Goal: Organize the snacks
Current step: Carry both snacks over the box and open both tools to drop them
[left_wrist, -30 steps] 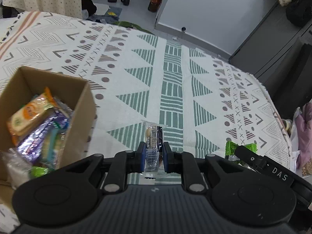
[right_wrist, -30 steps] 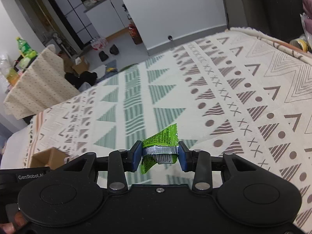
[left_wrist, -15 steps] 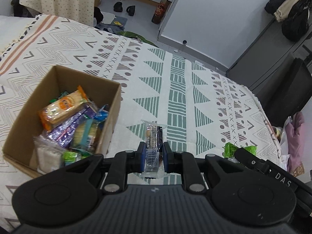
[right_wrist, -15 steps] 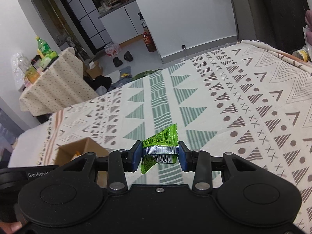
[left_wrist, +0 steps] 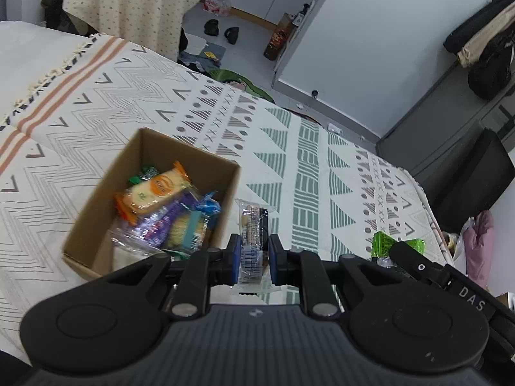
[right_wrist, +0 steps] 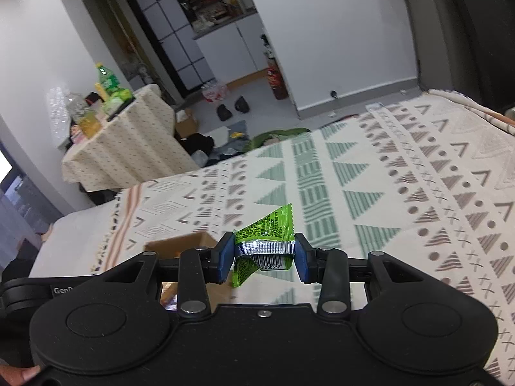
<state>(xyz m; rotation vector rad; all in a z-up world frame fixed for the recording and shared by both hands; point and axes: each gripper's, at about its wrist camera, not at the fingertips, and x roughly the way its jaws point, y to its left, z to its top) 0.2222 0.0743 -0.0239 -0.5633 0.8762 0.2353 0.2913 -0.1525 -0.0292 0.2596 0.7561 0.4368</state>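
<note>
My left gripper (left_wrist: 254,259) is shut on a clear-wrapped biscuit packet (left_wrist: 254,225), held just right of an open cardboard box (left_wrist: 96,222). Inside the box lie several snacks, among them an orange-edged cracker pack (left_wrist: 154,193) and a purple pack (left_wrist: 164,222). My right gripper (right_wrist: 263,259) is shut on a crumpled green snack packet (right_wrist: 268,230) with a silver seam. That green packet (left_wrist: 381,243) and the right gripper's body also show at the right of the left wrist view. The box's far rim (right_wrist: 180,244) peeks over the right gripper's left arm.
A patterned cream, green and brown cloth (left_wrist: 309,160) covers the bed-like surface under everything. Beyond it are a floor with shoes (left_wrist: 222,29), a draped table (right_wrist: 128,151) with bottles, a dark cabinet (left_wrist: 476,173) at the right, and pink fabric (left_wrist: 479,244).
Both grippers rose and tilted back, keeping their packets. The box slid toward the middle of the left wrist view and shows whole. More of the room appears in the right wrist view.
</note>
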